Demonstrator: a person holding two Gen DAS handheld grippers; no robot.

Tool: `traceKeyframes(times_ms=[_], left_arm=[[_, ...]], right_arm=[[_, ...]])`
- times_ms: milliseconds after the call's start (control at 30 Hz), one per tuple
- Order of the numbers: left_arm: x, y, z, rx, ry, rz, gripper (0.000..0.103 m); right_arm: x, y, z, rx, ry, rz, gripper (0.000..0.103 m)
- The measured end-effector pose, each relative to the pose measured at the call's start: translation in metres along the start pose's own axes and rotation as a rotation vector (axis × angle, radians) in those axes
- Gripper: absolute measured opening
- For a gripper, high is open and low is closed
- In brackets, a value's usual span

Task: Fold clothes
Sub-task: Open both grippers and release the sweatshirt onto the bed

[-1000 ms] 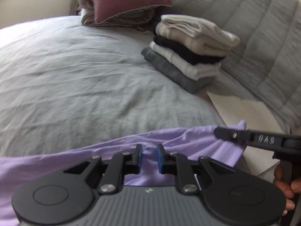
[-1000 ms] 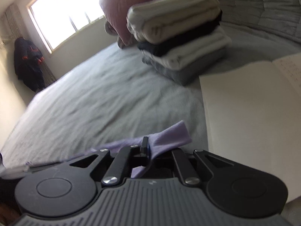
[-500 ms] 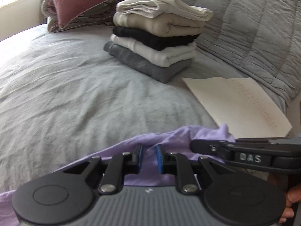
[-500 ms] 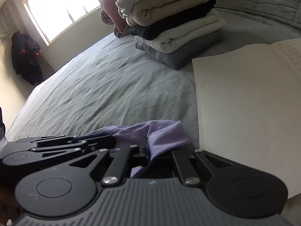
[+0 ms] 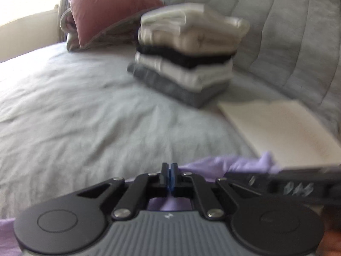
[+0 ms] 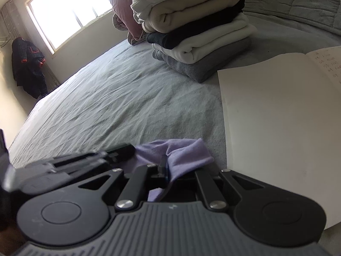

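Both grippers sit at the bottom of their frames, close together on a lilac garment. Left gripper [image 5: 169, 176] has its blue pads pressed together, the lilac garment [image 5: 221, 163] lying just behind and under the tips; whether cloth is pinched I cannot tell. Right gripper [image 6: 168, 170] is clamped narrow on a fold of that garment [image 6: 183, 153]. Just beyond, at right, an open notebook [image 6: 277, 111] lies on the grey bedsheet [image 6: 110, 98]. Farther, upper centre, stands a stack of folded clothes [image 6: 198, 32], a pink pillow [image 5: 110, 6] behind it, a window [image 6: 68, 6] at upper left.
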State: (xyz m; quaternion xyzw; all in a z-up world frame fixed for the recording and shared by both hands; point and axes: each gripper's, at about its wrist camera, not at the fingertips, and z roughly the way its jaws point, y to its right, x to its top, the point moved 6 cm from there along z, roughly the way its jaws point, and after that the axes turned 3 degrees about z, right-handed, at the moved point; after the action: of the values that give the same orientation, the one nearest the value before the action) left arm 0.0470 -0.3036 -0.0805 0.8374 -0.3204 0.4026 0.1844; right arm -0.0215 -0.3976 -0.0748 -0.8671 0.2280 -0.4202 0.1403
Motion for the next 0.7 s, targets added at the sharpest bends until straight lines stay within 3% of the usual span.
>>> traceKeyframes(times_ms=[67, 167, 233, 400, 533, 700], left_arm=[[0.001, -0.001, -0.004, -0.003, 0.008, -0.016, 0.006], [0.002, -0.010, -0.014, -0.038, -0.002, -0.097, 0.030], [0.001, -0.019, -0.023, -0.064, -0.014, -0.155, 0.036], [-0.009, -0.053, -0.043, -0.194, -0.067, -0.385, 0.059], [-0.020, -0.085, -0.061, -0.256, -0.084, -0.523, 0.067], [-0.028, -0.119, -0.088, -0.281, -0.081, -0.609, 0.078]], right_arm=[[0.002, -0.002, -0.002, -0.004, 0.018, 0.000, 0.005], [0.010, -0.007, -0.010, 0.006, 0.065, -0.013, 0.005], [0.015, -0.011, -0.015, 0.025, 0.091, -0.013, 0.005], [0.024, -0.027, -0.022, 0.073, 0.124, -0.025, 0.005], [0.025, -0.047, -0.022, 0.109, 0.125, -0.062, 0.005], [0.021, -0.082, -0.020, 0.157, 0.125, -0.142, 0.005]])
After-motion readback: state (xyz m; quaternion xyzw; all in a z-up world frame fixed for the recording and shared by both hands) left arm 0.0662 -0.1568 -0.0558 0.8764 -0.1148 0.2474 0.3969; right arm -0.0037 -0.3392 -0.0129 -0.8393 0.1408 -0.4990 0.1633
